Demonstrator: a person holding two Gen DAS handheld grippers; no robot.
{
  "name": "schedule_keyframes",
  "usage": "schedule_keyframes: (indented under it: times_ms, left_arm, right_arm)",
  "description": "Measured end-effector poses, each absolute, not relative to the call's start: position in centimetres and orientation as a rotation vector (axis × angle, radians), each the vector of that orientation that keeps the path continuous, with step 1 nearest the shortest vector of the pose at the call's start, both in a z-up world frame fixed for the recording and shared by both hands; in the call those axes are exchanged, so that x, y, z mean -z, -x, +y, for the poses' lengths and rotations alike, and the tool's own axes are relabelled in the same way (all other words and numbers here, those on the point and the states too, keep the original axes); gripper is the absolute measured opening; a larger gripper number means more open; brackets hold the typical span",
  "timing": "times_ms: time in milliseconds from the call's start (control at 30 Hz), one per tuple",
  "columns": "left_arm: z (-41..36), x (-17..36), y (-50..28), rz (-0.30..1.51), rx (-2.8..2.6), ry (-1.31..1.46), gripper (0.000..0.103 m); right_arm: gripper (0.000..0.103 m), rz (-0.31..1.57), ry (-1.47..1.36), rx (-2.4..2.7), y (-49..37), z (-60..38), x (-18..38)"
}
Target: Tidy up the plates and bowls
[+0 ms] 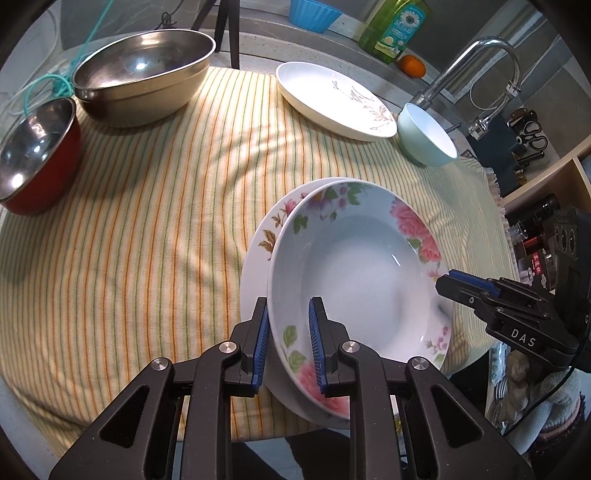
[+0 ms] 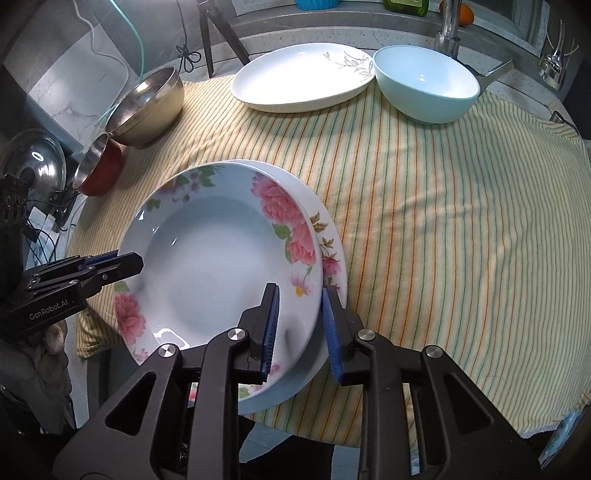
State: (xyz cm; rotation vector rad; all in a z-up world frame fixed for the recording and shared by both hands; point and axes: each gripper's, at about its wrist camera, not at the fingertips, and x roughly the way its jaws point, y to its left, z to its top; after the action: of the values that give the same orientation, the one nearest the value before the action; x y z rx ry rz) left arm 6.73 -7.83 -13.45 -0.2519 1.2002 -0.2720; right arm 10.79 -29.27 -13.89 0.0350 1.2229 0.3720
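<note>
Left gripper (image 1: pixel 288 336) is pinching the floral plate (image 1: pixel 354 273); right gripper (image 2: pixel 301 325) is straddling its rim, jaws slack. Steel bowls (image 1: pixel 144 74), white plate (image 1: pixel 332 99), blue bowl (image 1: pixel 428 134) are sitting far, clear.

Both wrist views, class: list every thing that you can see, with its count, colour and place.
deep plate: one, white with pink flowers, near edge, atop the lower plate
lower plate: one, white, flowered, under it
oval plate: one, white, grey twig print, far side
blue bowl: one, pale blue, beside the oval plate
steel bowl: one, silver, far left
red bowl: one, red outside, steel inside, left edge
cloth: one, yellow-green striped, under all dishes
bottle: one, green, back counter
orange: one, beside the bottle
faucet: one, silver, back right
left gripper: black, blue pads, shut on the deep plate's rim
right gripper: black, blue pads, open around the opposite rim
</note>
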Motion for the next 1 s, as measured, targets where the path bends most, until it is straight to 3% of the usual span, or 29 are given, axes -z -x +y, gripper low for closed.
schedule_keyframes:
  times_ms: [67, 300, 367, 1000]
  left_arm:
    - [-7.8, 13.4, -6.7, 1.199, 0.274, 0.248, 0.019]
    - [-7.3, 12.7, -6.9, 1.179, 0.282, 0.259, 0.023]
    - [-7.1, 12.4, -7.1, 1.169, 0.282, 0.260, 0.023]
    - [-6.1, 9.7, -12.3, 1.103, 0.292, 0.286, 0.023]
  right_arm:
    - [0.032, 1.216, -0.040, -0.377, -10.8, -29.3, 13.7]
    - [0.069, 1.158, -0.057, -0.366, -10.8, -29.6, 12.2]
    - [0.075, 1.145, -0.071, -0.374, -11.0, -29.7, 11.9]
    - [0.076, 1.062, -0.160, -0.419, -16.1, -31.4, 7.7]
